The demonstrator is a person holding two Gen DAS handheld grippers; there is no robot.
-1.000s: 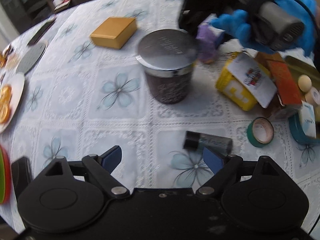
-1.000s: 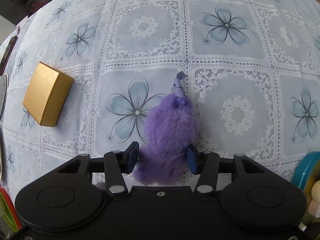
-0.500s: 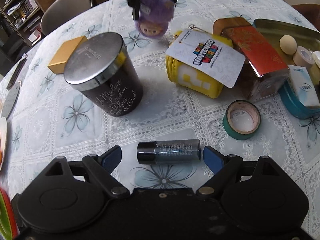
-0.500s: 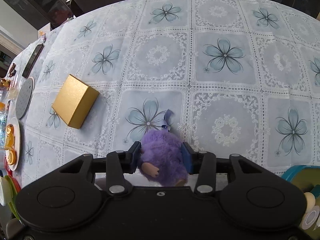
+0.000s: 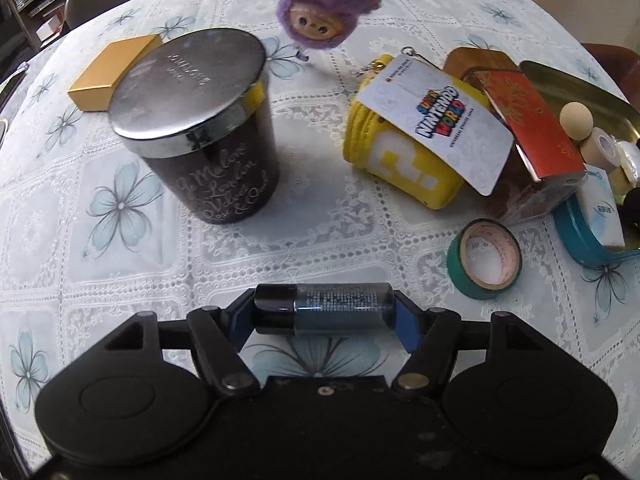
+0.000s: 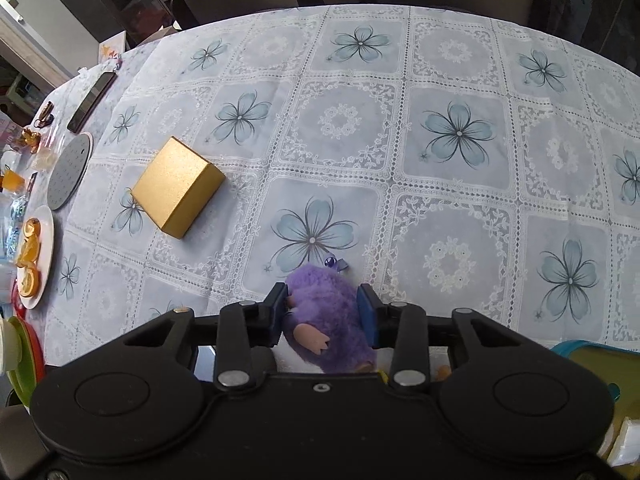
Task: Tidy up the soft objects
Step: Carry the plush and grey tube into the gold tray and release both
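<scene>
2 hand-held grippers are at work over the desk (image 6: pixel 460 60), which wears a lace cloth with blue flowers. The right hand-held gripper (image 6: pixel 322 316) has its blue pads pressed into both sides of a purple plush toy (image 6: pixel 332 312), lifted clear of the cloth; in the left wrist view that same toy hangs at 12 o'clock, face down toward the desk, above the space between the candle jar and the yellow pouch. The left hand-held gripper (image 5: pixel 324 314) is closed on the 2 ends of a small dark bottle (image 5: pixel 324 308) lying crosswise between its fingers.

Around the left hand-held gripper the desk is crowded. At 11 o'clock stands a dark candle jar (image 5: pixel 208 136) with a silver lid, and beyond it a gold box (image 5: pixel 114 72) lies flat. At 1 o'clock a yellow question-block pouch (image 5: pixel 400 168) rests on its side with a white Nintendo tag (image 5: pixel 440 120) draped over it, leaning against a clear jar with an orange lid (image 5: pixel 532 124). A green tape roll (image 5: pixel 484 258) lies flat at 2 o'clock, just beside a blue tin (image 5: pixel 580 236) holding small oddments. From the right wrist view, a plate of orange slices (image 6: pixel 34 256), a grey disc (image 6: pixel 70 170) and a phone (image 6: pixel 92 100) line the desk's edge at 9 to 10 o'clock, well apart from the toy.
</scene>
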